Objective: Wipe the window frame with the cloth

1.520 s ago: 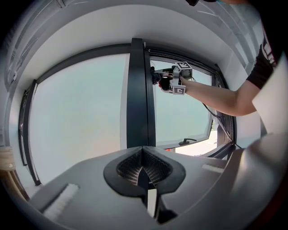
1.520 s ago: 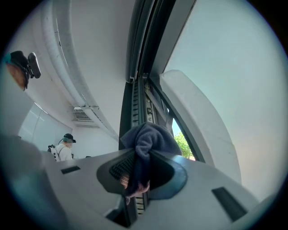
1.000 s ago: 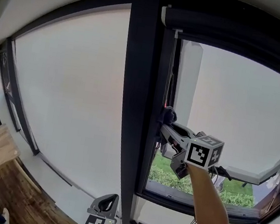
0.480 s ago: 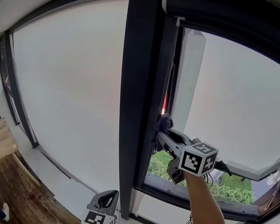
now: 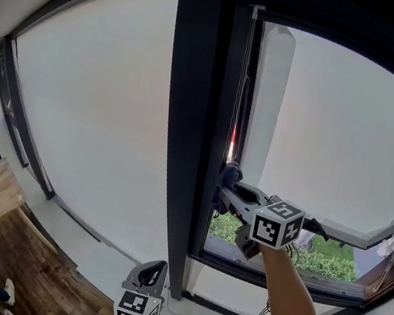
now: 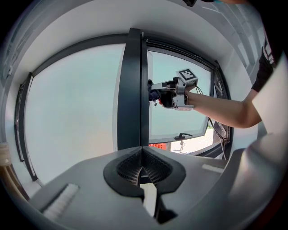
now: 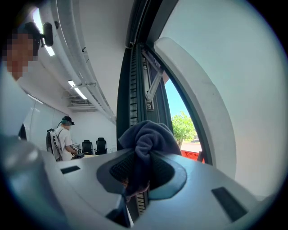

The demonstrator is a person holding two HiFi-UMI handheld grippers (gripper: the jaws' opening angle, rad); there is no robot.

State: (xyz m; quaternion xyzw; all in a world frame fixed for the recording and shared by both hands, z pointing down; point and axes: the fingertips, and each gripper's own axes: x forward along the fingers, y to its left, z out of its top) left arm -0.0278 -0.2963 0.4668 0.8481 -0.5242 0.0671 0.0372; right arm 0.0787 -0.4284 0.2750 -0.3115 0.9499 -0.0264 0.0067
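At centre frame, the right gripper (image 5: 226,189), jaws clamped on a dark cloth (image 5: 232,172), holds it against the black window frame (image 5: 189,115); the left gripper (image 5: 155,272), jaws together, hangs at bottom centre.

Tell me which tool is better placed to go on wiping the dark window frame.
The right tool. It is shut on the bunched blue-grey cloth, right at the dark vertical window frame. The left tool hangs low, shut and empty, away from the wiping spot.

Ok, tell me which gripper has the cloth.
The right gripper: its jaws pinch the dark blue cloth up at the window frame. The left gripper hangs low, jaws shut, empty.
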